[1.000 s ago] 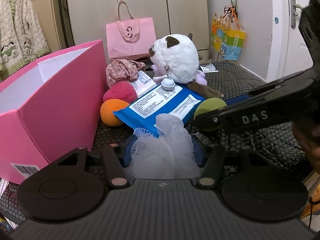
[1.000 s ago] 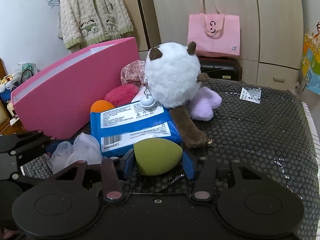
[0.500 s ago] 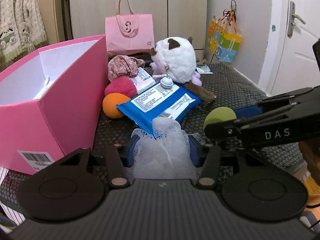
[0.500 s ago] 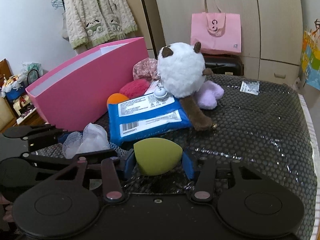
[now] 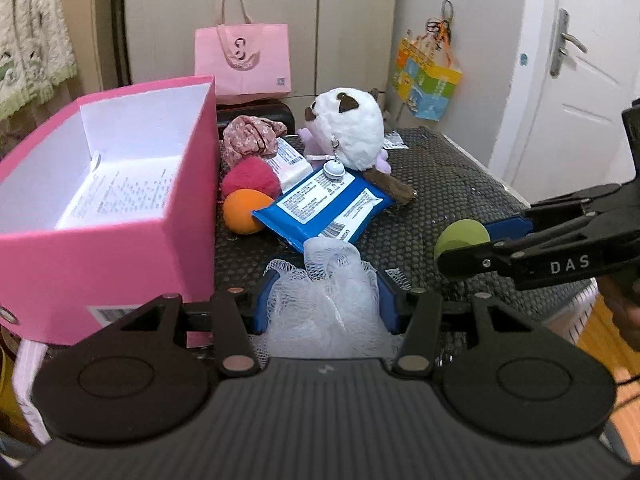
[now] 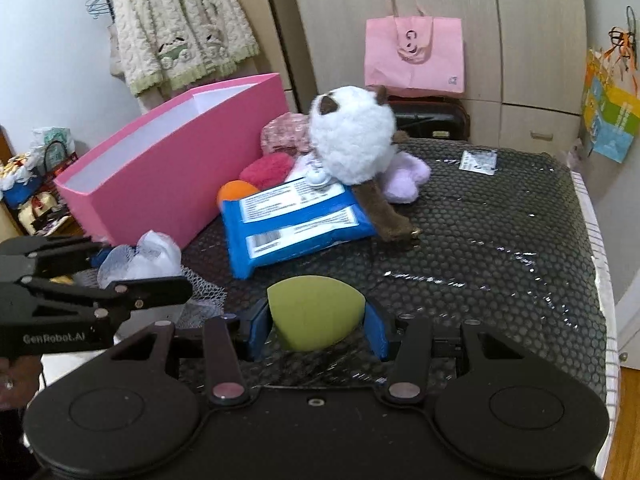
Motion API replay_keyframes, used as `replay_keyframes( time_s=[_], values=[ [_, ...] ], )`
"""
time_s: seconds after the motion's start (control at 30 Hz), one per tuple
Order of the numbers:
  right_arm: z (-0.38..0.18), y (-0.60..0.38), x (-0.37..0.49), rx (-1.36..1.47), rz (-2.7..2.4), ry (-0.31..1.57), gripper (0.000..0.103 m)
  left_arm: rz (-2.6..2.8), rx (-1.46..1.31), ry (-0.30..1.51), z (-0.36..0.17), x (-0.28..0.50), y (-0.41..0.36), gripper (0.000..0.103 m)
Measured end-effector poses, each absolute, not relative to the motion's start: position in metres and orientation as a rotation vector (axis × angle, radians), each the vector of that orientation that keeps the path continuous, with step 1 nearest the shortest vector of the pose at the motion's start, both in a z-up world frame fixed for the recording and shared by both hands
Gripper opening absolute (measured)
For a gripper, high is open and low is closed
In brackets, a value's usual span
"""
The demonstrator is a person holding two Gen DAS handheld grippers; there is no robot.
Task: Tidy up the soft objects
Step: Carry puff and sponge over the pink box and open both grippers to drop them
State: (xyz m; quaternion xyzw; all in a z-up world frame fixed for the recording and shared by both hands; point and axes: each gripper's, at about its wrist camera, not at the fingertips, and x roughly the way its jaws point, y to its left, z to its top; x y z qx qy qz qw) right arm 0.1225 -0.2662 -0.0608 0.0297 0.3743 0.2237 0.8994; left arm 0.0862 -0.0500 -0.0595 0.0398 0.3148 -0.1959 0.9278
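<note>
My left gripper point(image 5: 322, 304) is shut on a white mesh bath pouf point(image 5: 328, 292), held above the table's near edge, right of the open pink box point(image 5: 104, 216). My right gripper point(image 6: 316, 322) is shut on a green egg-shaped sponge point(image 6: 314, 310), lifted above the black table point(image 6: 500, 248); the sponge also shows in the left wrist view point(image 5: 460, 236). On the table lie a blue wipes pack point(image 5: 324, 208), an orange sponge point(image 5: 244, 212), a red puff point(image 5: 250, 178), a floral cloth point(image 5: 250, 136) and a white plush toy point(image 5: 348, 128).
A pink tote bag point(image 5: 244, 60) stands behind the table on a dark case. A knitted cardigan point(image 6: 180, 28) hangs at the left wall. A paper sheet lies inside the pink box. A white door point(image 5: 580, 80) is at the right.
Both grippers have risen and pulled back from the pile with the pouf and the green sponge. The inside of the pink box now shows more in the left wrist view.
</note>
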Motion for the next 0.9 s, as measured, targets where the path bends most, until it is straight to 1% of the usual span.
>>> replay_keyframes(
  time_s=[0.3, 0.4, 0.6, 0.77, 0.9],
  values=[
    [-0.039, -0.227, 0.110, 0.084, 0.624, 0.874, 0.055, -0.549, 0.094, 0.731, -0.027, 0.074, -0.005, 0.050],
    [-0.028, -0.209, 0.106, 0.053, 0.652, 0.892, 0.055, -0.556, 0.097, 0.753, -0.017, 0.070, 0.013, 0.050],
    [0.000, -0.184, 0.104, 0.025, 0.726, 0.900, 0.055, -0.609, 0.032, 0.856, 0.001, 0.070, 0.049, 0.050],
    [0.024, -0.162, 0.107, -0.016, 0.783, 0.884, 0.055, -0.585, 0.066, 0.831, 0.023, 0.067, 0.068, 0.050],
    [0.046, -0.143, 0.113, -0.061, 0.817, 0.835, 0.055, -0.566, 0.095, 0.793, 0.040, 0.071, 0.078, 0.050]
  ],
)
